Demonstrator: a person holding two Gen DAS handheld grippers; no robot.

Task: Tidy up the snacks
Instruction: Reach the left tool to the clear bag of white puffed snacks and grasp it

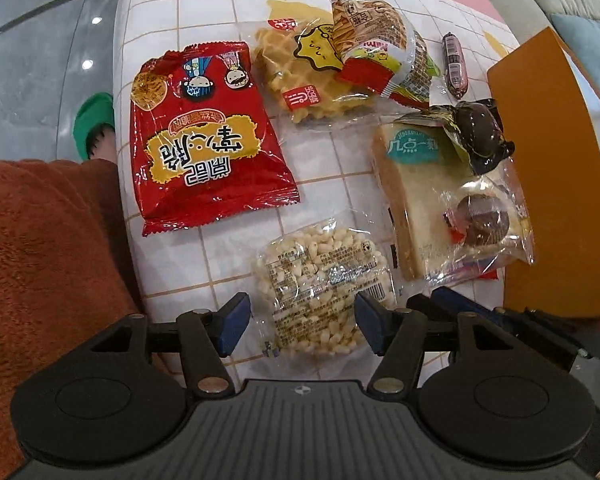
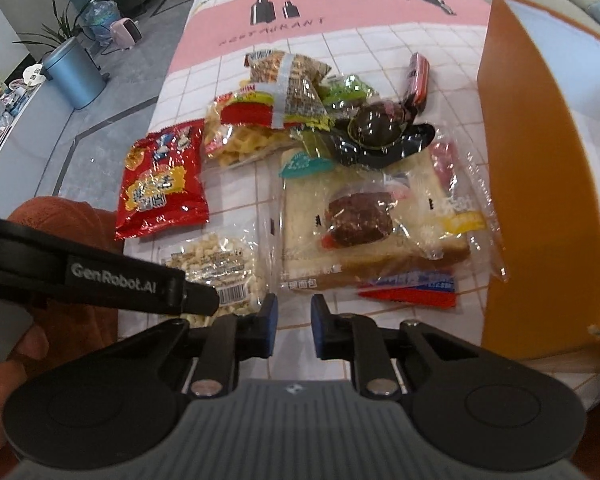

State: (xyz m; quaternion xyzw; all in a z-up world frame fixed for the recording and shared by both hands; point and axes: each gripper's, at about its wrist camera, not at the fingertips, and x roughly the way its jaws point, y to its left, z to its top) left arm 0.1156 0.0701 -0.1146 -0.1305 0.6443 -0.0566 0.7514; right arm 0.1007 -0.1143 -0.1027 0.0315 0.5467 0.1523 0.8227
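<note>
Snacks lie on a white checked tablecloth (image 1: 220,8). A clear pack of puffed rice (image 1: 320,284) sits between the fingers of my open left gripper (image 1: 300,324), which does not squeeze it; it also shows in the right wrist view (image 2: 220,268). A red noodle-snack bag (image 1: 204,136) lies to its left. A waffle pack (image 1: 300,76), a striped snack bag (image 1: 376,52), a sausage (image 1: 454,64), a dark round sweet (image 1: 480,132) and a bread pack (image 2: 360,220) with a brown cake (image 2: 358,218) on it lie beyond. My right gripper (image 2: 294,328) is narrowly open and empty, just before the bread pack.
An orange box (image 2: 540,200) with a white inside stands at the right edge of the table. The left gripper's body (image 2: 100,276) crosses the right wrist view at the left. An orange sleeve (image 1: 40,260) and a green slipper (image 1: 94,120) are at the left.
</note>
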